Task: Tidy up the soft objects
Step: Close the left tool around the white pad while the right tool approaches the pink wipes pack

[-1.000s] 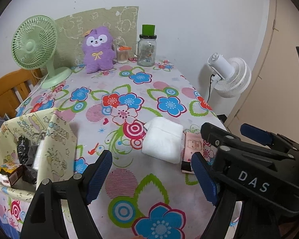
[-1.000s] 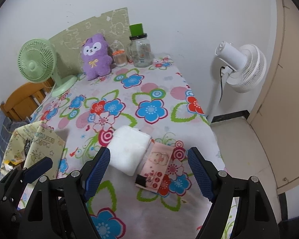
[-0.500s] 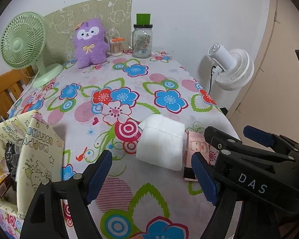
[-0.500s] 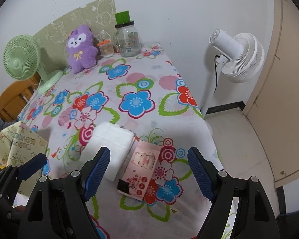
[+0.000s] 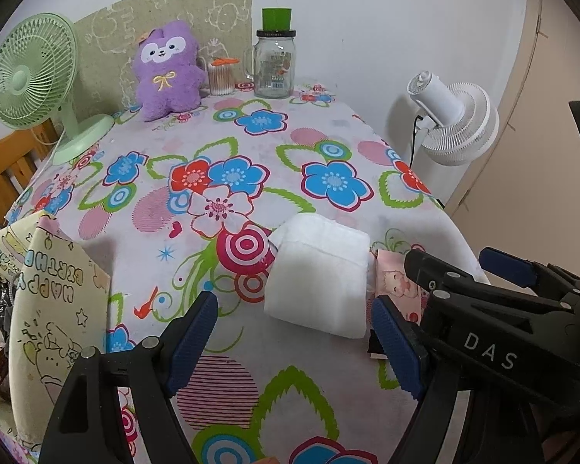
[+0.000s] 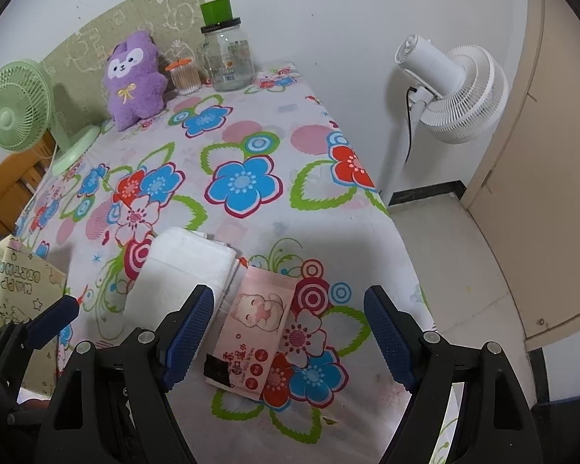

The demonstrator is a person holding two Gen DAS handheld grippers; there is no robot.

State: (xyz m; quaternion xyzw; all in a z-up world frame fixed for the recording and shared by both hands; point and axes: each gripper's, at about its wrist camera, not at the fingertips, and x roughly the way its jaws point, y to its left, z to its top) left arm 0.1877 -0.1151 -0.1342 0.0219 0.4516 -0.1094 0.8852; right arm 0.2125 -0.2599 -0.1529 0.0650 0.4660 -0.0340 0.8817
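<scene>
White tissue pack (image 5: 321,278), pink wipes pack (image 6: 257,324), one each; two hand-held grippers (image 5: 294,344) (image 6: 288,336) agape, empty

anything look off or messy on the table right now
Nothing is spilled or damaged. The white folded pad and the pink wipes pack lie loose and skewed near the table's front edge, side by side. The purple plush, jar and green fan stand upright at the back.
</scene>
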